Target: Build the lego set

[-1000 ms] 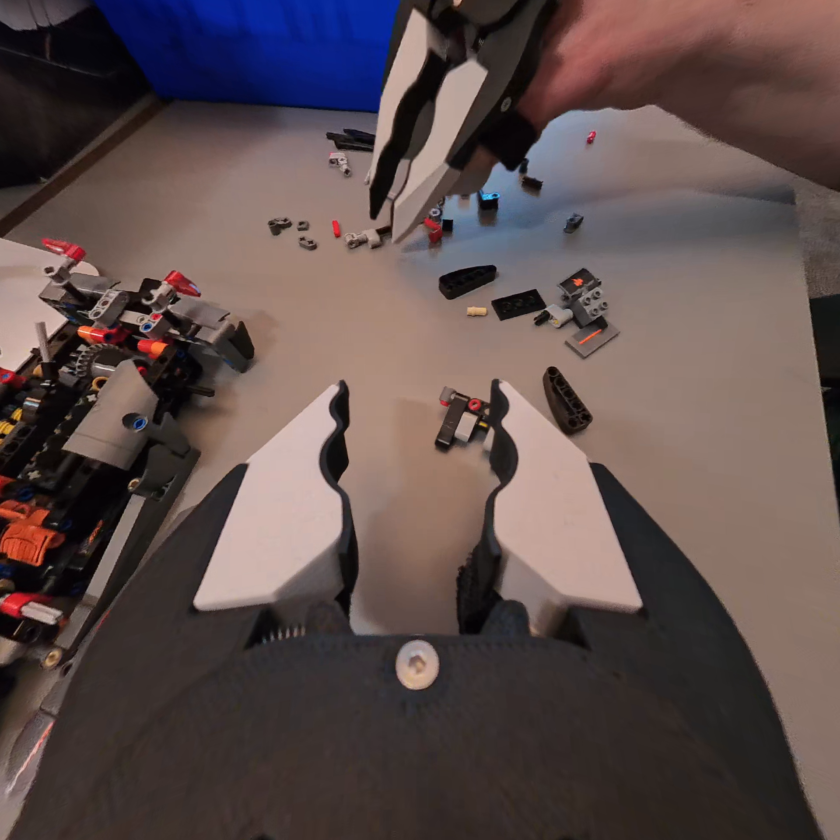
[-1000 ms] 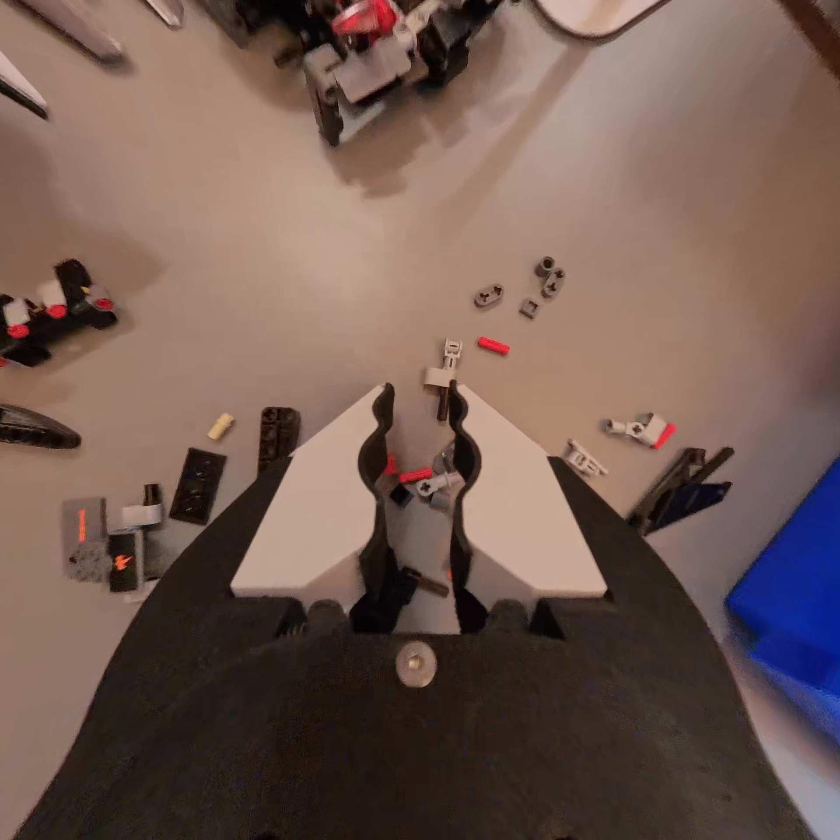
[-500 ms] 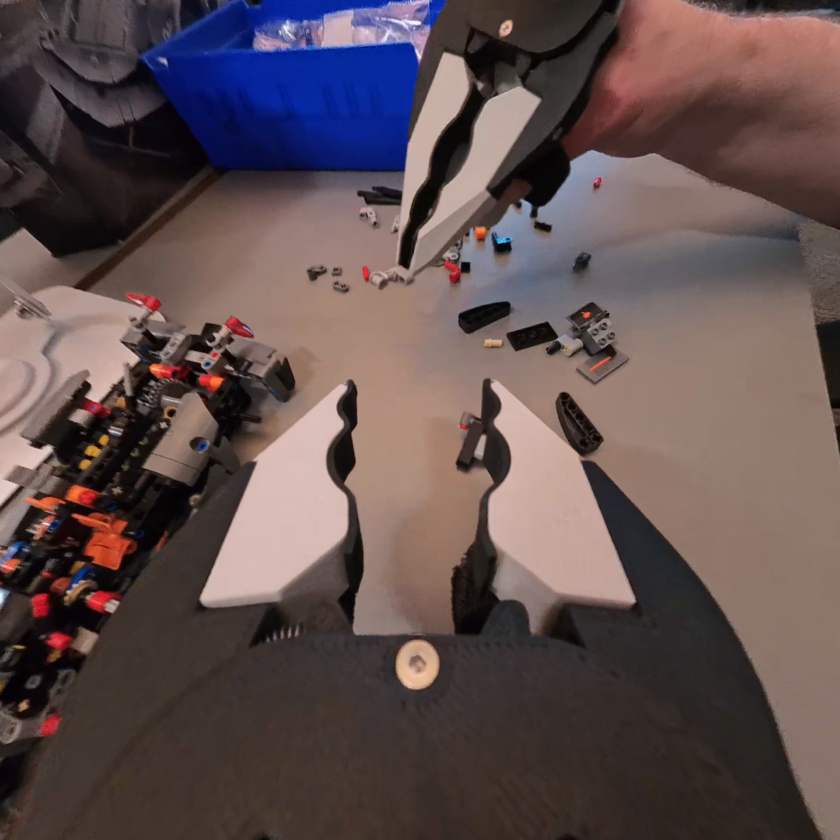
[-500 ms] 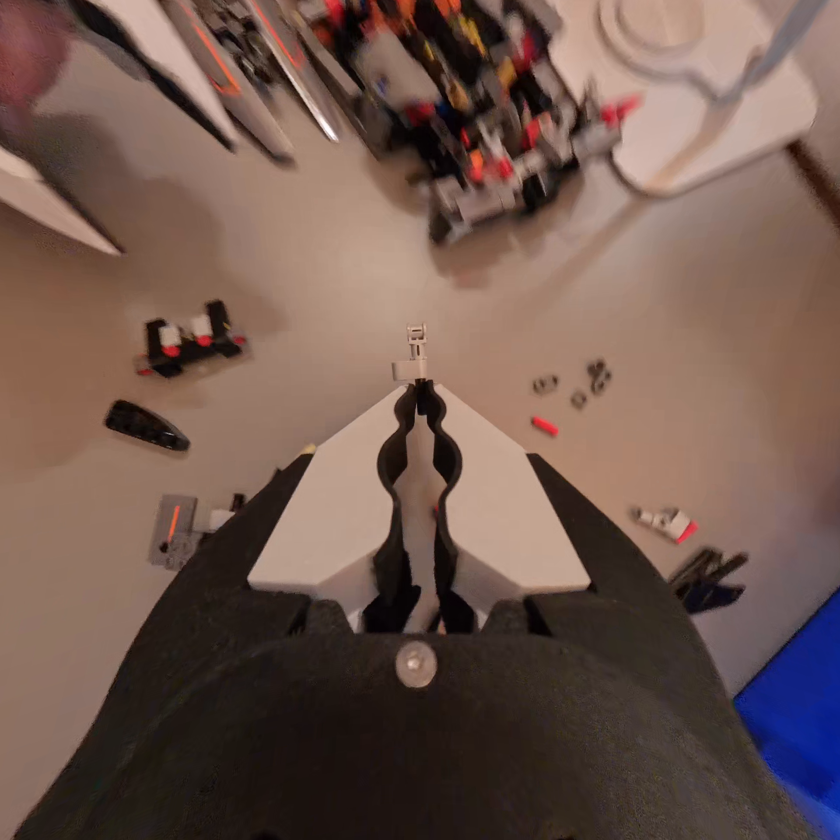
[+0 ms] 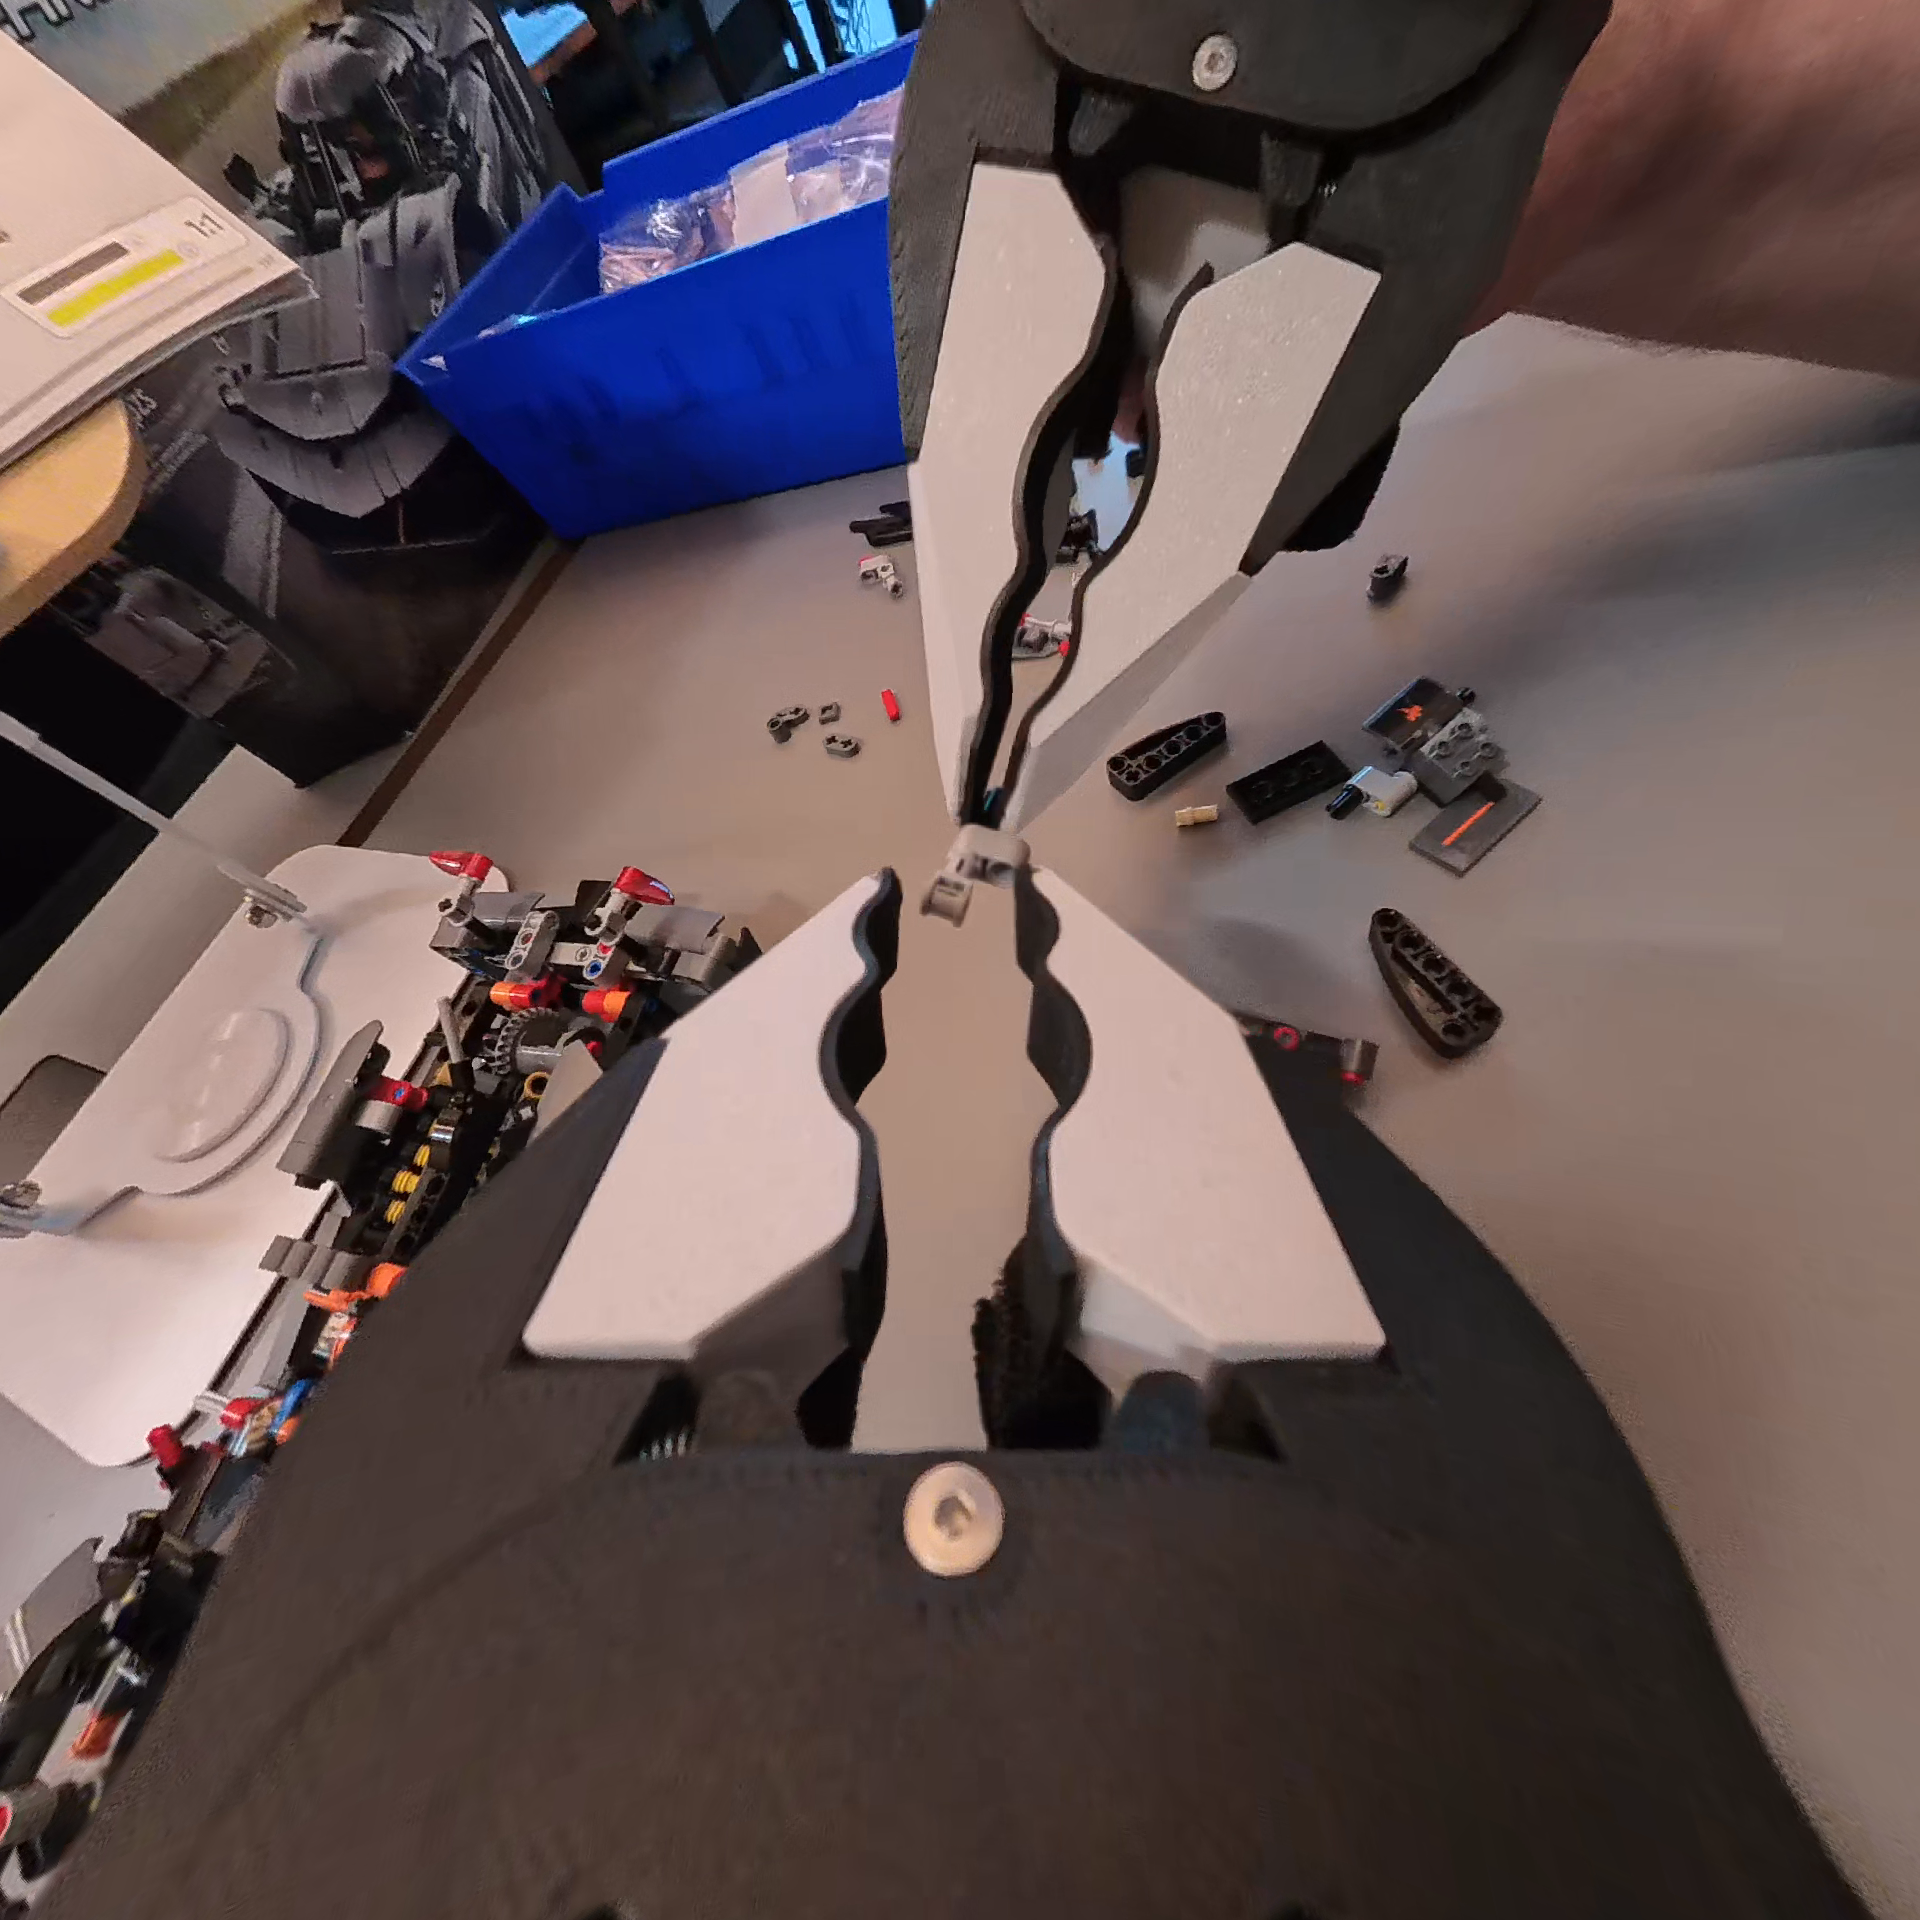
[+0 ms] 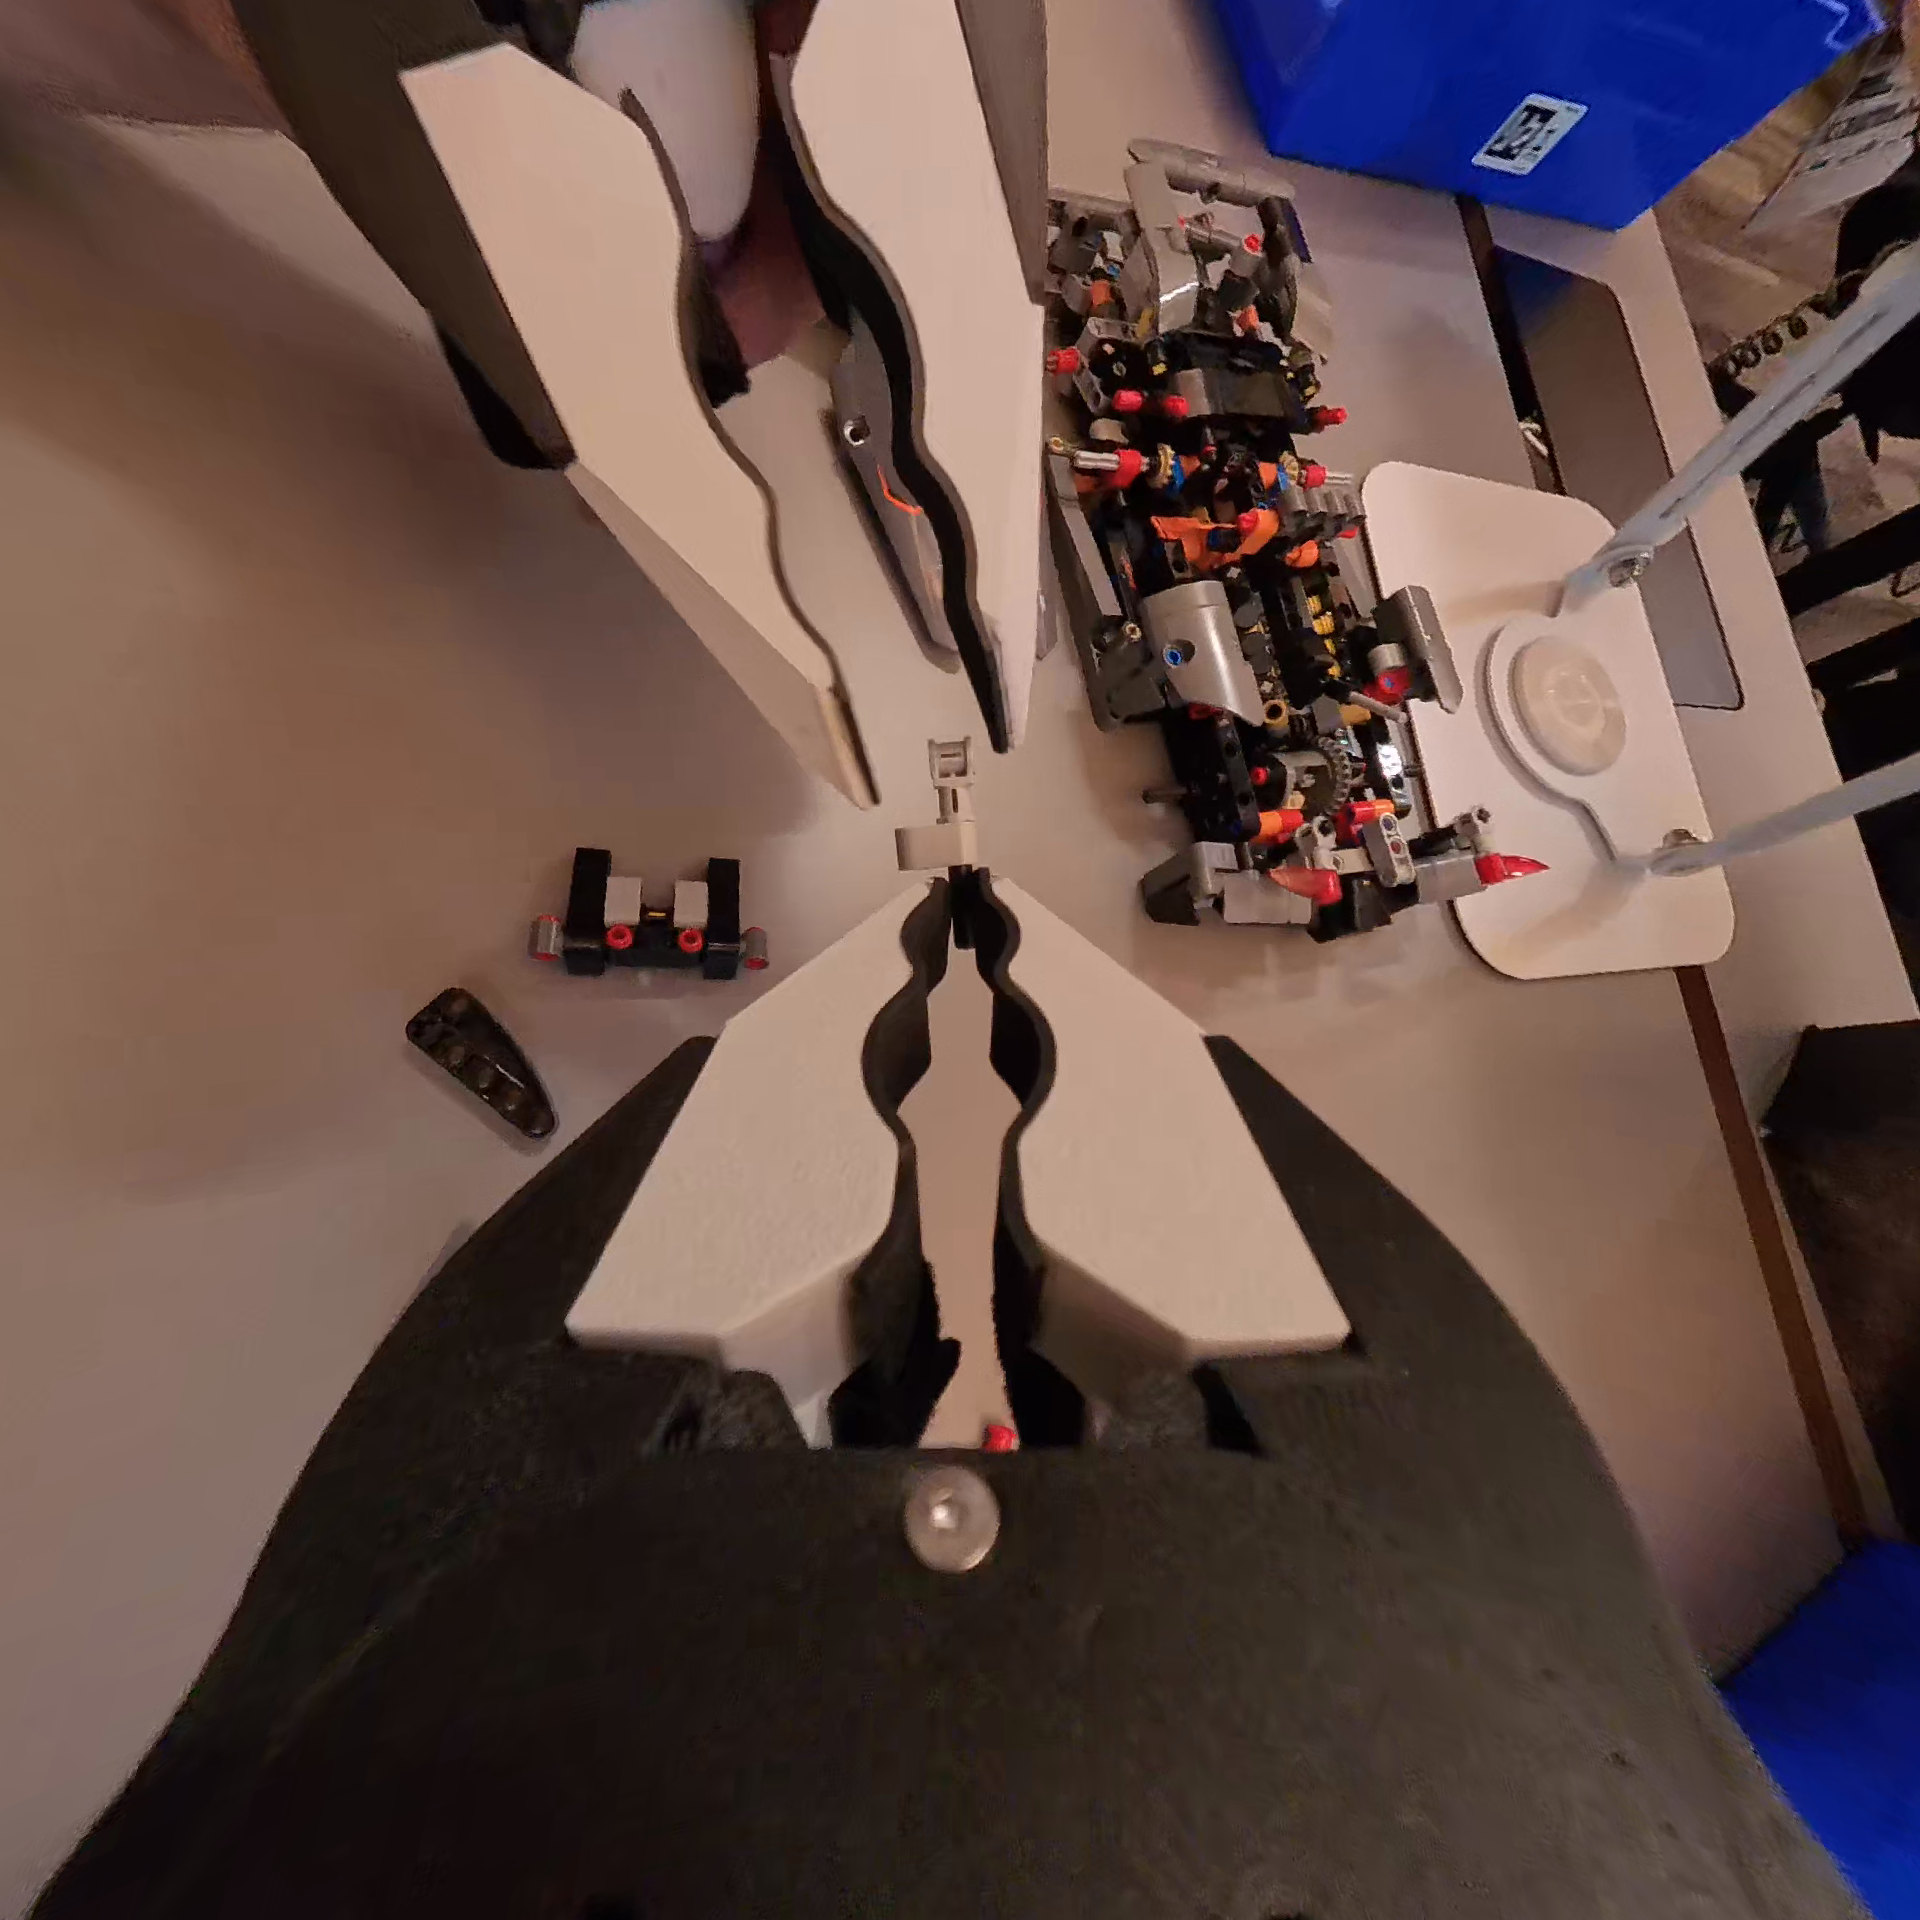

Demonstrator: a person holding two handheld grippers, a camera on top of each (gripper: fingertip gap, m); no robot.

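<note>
Left wrist view. Left claw (image 5: 951,894): white wedge fingers with wavy black inner pads, spread apart, gripping nothing. Its dark body hides the near counter (image 5: 1662,1091) and cuts off the lower part of the lego model (image 5: 499,1049). Right claw (image 5: 997,816): comes down from the top edge with tips clenched on a small light-grey connector piece (image 5: 971,878), which hangs in the gap between the left claw's tips; contact with them cannot be told. Black sub-assembly with red pins (image 5: 1314,1049): mostly hidden behind the left claw's right finger. Loose parts on the smooth grey counter: two black curved beams with holes (image 5: 1434,982), a flat black plate (image 5: 1288,779), a grey studded cluster (image 5: 1449,753), and tiny grey and red bits (image 5: 831,722) too small to identify. Blue plastic bin (image 5: 665,353) at the far edge holds clear bags. Open counter lies to the right.

Right wrist view. Right claw (image 6: 961,894): clenched on a black pin carrying the connector piece (image 6: 940,821), held above the counter (image 6: 312,727). Left claw (image 6: 930,758): released, its tips flanking the piece's far end. Lego model (image 6: 1236,623): dense black, grey, orange and red, lying beside a white base plate (image 6: 1600,914) with a clear dome. Sub-assembly (image 6: 649,914) sits well left; one curved beam (image 6: 483,1081) lies near it. Bare counter spreads left. Bin (image 6: 1538,94) cut off by the top edge.
</note>
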